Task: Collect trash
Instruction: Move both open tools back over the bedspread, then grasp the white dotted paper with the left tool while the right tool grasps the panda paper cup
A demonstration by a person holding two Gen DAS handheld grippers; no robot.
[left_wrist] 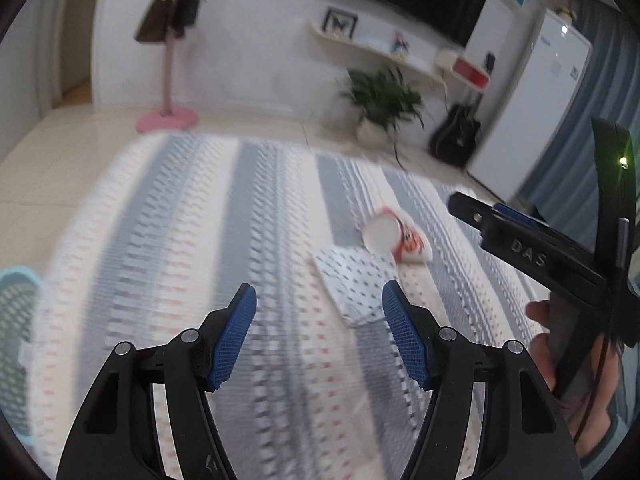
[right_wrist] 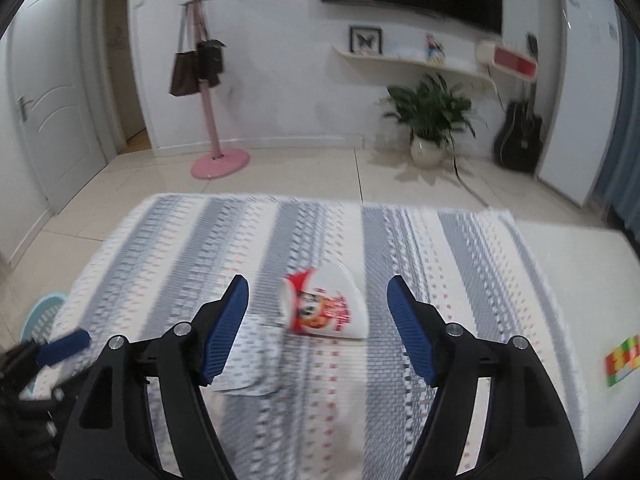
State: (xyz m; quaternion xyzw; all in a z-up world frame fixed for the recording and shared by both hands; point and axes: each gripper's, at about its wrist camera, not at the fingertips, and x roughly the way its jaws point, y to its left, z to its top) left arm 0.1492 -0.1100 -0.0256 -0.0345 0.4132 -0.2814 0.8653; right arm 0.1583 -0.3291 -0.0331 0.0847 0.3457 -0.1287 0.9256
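Cup (right_wrist: 324, 304) lies tipped on striped bed (right_wrist: 460, 264), touching spotted paper (left_wrist: 352, 284) | both jaws wide apart, holding nothing | step: reaching | next: right gripper (right_wrist: 318, 322) closes around cup

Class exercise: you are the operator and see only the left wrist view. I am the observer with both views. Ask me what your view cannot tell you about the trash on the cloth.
Operator: Is anything lying on the cloth beyond my right edge?
Observer: Yes, a colourful cube sits near the cloth's right side.
Operator: My view shows the right tongs only from the side. Are they open?
Observer: Yes, spread wide, with the cup lying on its side just ahead between them, not yet gripped.
Operator: Is there a way out of the room on the left?
Observer: Yes, a closed white door with a handle stands there.
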